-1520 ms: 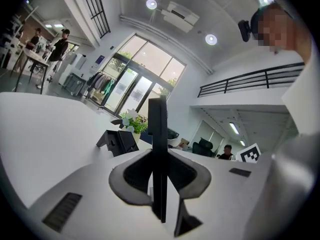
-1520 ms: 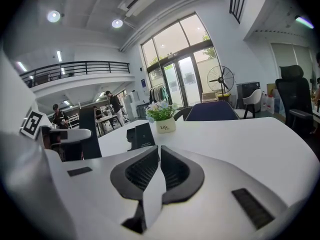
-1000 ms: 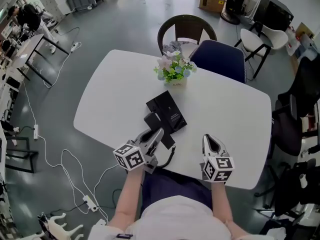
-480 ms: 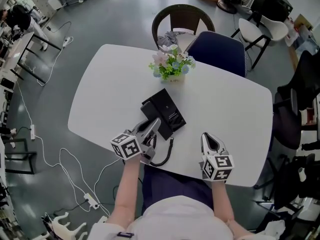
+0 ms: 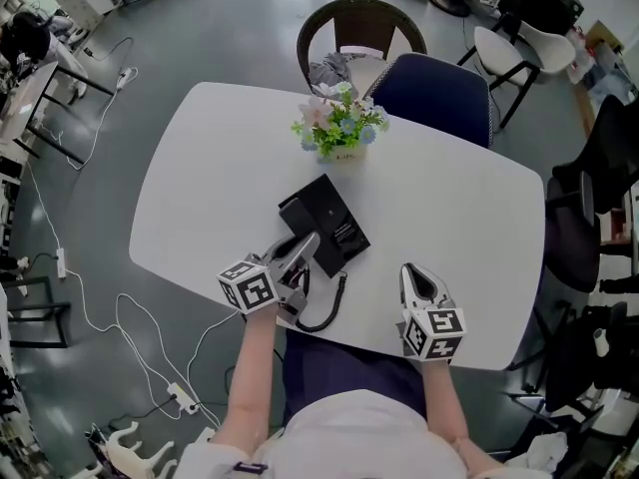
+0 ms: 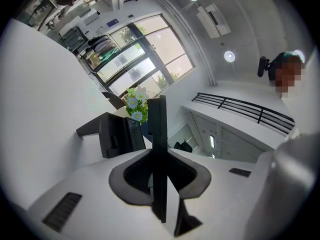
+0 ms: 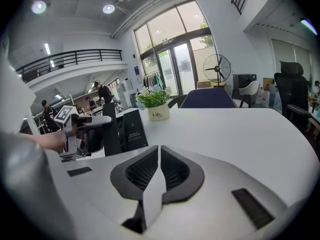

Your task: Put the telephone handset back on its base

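Handset [image 6: 157,134] sits clamped edge-on in the left hand-held gripper [image 5: 306,252], its long axis pointing at the base [image 5: 329,218] just ahead on the table [image 5: 210,178] (the right hand-held gripper [image 5: 413,277], closed and empty, is farther from the base).

1. The left claw [image 6: 159,159] clamps a black telephone handset [image 6: 156,124], seen edge-on as a thin upright slab, with a jaw pressed to each face.
2. Beyond the claw, the black telephone base [image 6: 116,134] sits on the white worktop [image 6: 45,99].
3. White and blue flowers [image 6: 134,106] stand behind the base, toward the worktop's far edge.
4. Tall windows [image 6: 135,59], round ceiling lights [image 6: 229,56] and a balcony railing [image 6: 245,111] fill the background.
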`<state>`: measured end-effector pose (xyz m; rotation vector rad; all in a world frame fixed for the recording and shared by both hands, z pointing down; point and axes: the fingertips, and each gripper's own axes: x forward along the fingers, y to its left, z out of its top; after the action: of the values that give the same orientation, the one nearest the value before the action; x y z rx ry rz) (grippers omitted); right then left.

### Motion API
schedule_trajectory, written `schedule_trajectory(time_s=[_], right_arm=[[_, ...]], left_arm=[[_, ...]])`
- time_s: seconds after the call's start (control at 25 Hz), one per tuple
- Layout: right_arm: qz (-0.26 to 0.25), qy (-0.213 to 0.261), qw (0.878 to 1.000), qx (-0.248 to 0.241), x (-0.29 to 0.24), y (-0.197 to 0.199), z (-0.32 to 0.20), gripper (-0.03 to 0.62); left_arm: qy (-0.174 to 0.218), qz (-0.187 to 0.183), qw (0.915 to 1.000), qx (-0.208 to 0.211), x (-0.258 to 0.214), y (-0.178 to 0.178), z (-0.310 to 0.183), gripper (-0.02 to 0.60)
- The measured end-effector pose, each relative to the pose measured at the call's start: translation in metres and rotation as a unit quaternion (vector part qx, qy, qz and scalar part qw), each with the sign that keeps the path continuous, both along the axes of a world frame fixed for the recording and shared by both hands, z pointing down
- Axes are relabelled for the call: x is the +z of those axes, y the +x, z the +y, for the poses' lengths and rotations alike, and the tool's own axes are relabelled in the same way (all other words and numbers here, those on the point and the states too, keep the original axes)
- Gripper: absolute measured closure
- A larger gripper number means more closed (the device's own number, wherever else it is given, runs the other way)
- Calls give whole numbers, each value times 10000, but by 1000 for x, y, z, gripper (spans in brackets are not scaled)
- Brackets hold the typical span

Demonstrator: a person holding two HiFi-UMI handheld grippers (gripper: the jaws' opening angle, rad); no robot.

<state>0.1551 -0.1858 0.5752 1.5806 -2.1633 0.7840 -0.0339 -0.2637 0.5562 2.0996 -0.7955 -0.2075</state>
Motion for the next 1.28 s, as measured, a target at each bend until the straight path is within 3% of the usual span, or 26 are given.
schedule_trajectory(time_s=[0.56,1.28], right_arm=[[56,-120,9999,-27,7,-1,-2,554],[94,-187,9998,-60,11,-2,1,554]], left_arm=[[-592,129,9981,134,30,-3,-8,497],[-817,659,9944,94,42,-6,-11,496]])
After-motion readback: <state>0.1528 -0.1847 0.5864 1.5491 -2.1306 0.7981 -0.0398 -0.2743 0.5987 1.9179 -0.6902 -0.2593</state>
